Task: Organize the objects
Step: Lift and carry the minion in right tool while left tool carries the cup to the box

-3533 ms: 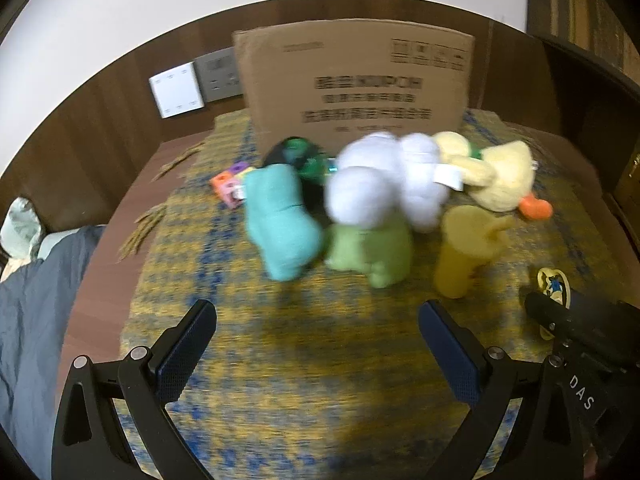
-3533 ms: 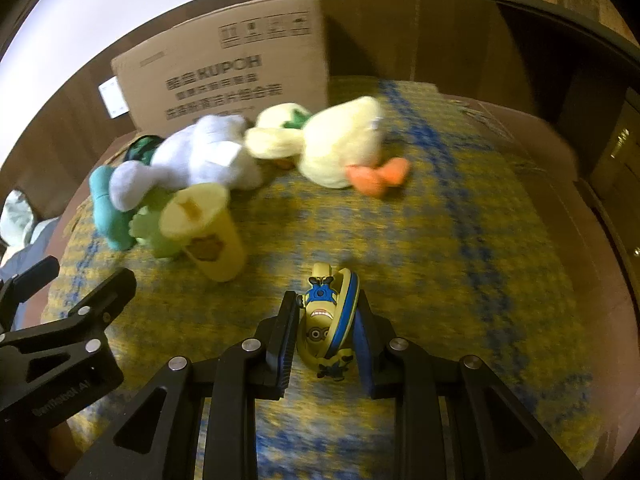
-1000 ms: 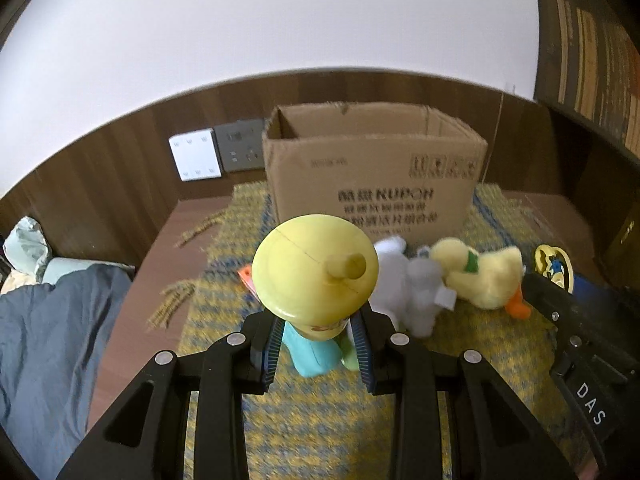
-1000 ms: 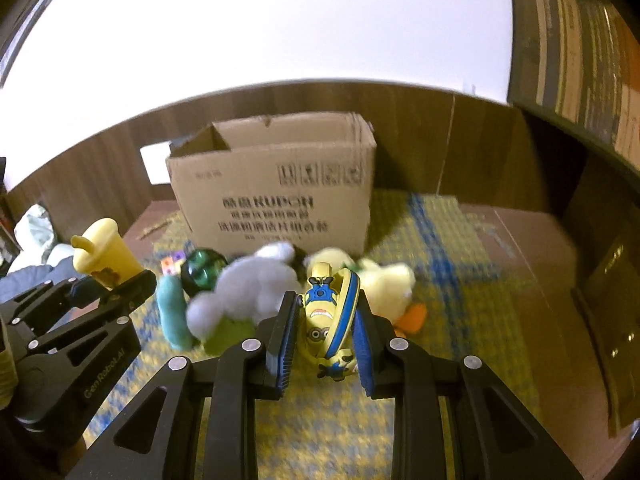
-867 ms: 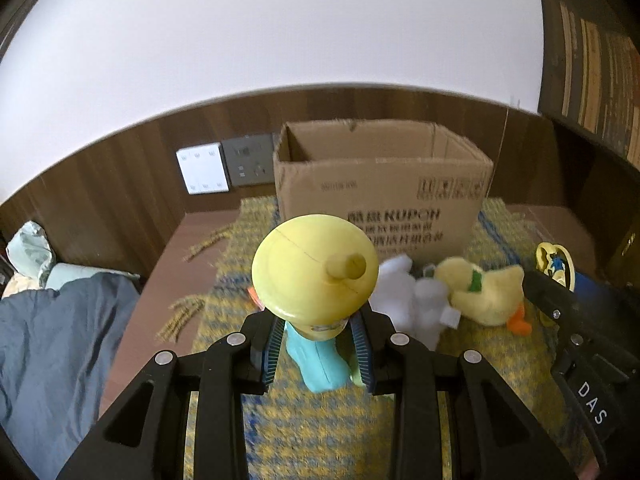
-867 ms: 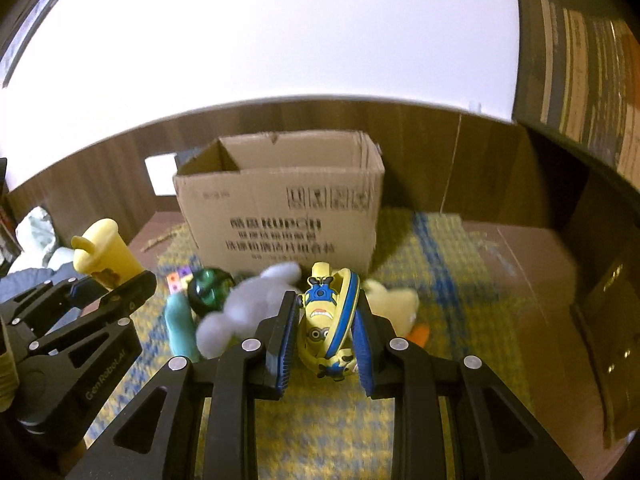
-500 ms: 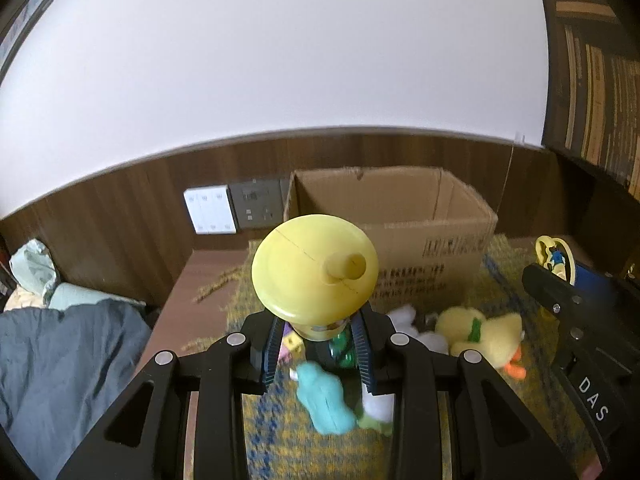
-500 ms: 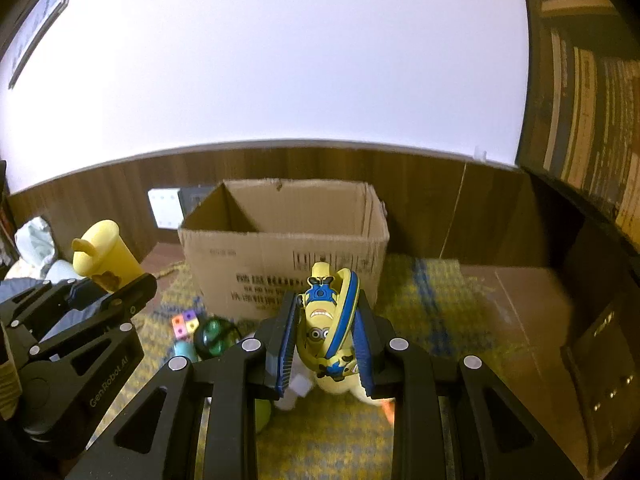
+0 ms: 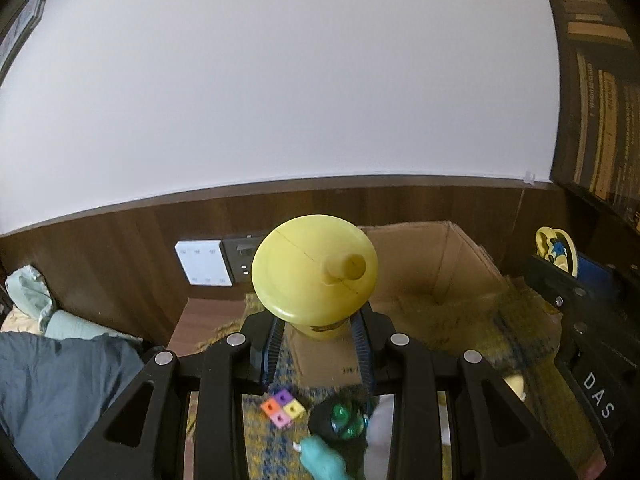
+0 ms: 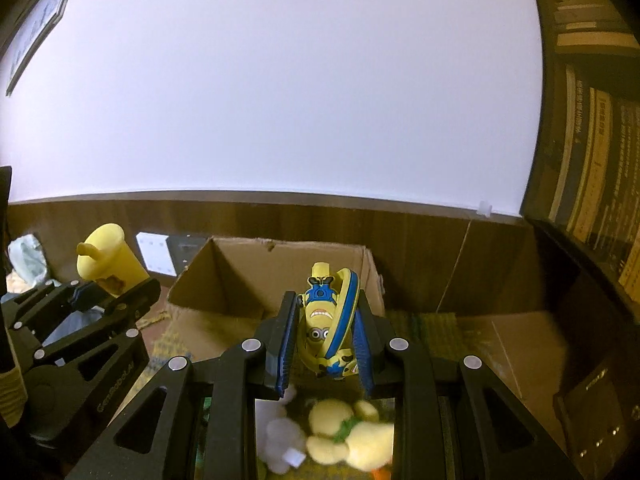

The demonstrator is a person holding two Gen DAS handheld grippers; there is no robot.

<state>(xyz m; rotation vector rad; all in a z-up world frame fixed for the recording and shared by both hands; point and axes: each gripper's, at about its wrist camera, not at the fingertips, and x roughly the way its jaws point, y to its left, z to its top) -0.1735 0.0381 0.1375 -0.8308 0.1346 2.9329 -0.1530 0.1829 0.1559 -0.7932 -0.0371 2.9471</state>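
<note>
Yellow cup: the yellow cup (image 9: 315,274) is up in the air, lid and spout facing the camera, pinched at its body by the left tongs (image 9: 318,344); from the right wrist view it sits off to the left, level with the box rim.
Left tongs: closed in on the cup, both pads pressed to its sides.
Minion toy: the minion toy (image 10: 327,320) hangs head-down between the pads of the right tongs (image 10: 325,344), its top end poking out ahead of the fingertips.
Right tongs: clamped tight on the minion toy, held just short of the box's near wall.
Cardboard box: the cardboard box (image 10: 240,276) stands straight ahead of the right tongs, top open, flaps up, inside looks bare; its near rim lies just beyond the toy. From the left tongs it sits ahead and to the right, behind the cup.
Open room: plenty of clear air above the box mouth, nothing between either tongs and the rim.
Below the right tongs: a yellow plush duck (image 10: 352,440) and a white plush (image 10: 280,436) lie on the worktop, blurred.
Below the left tongs: coloured cubes (image 9: 283,407), a dark green ball toy (image 9: 342,424) and a teal plush (image 9: 322,460) on the woven mat (image 9: 256,440).
Left edge: wall switches (image 9: 202,262) on the wood panel, blue bedding (image 9: 60,392) lower left.
</note>
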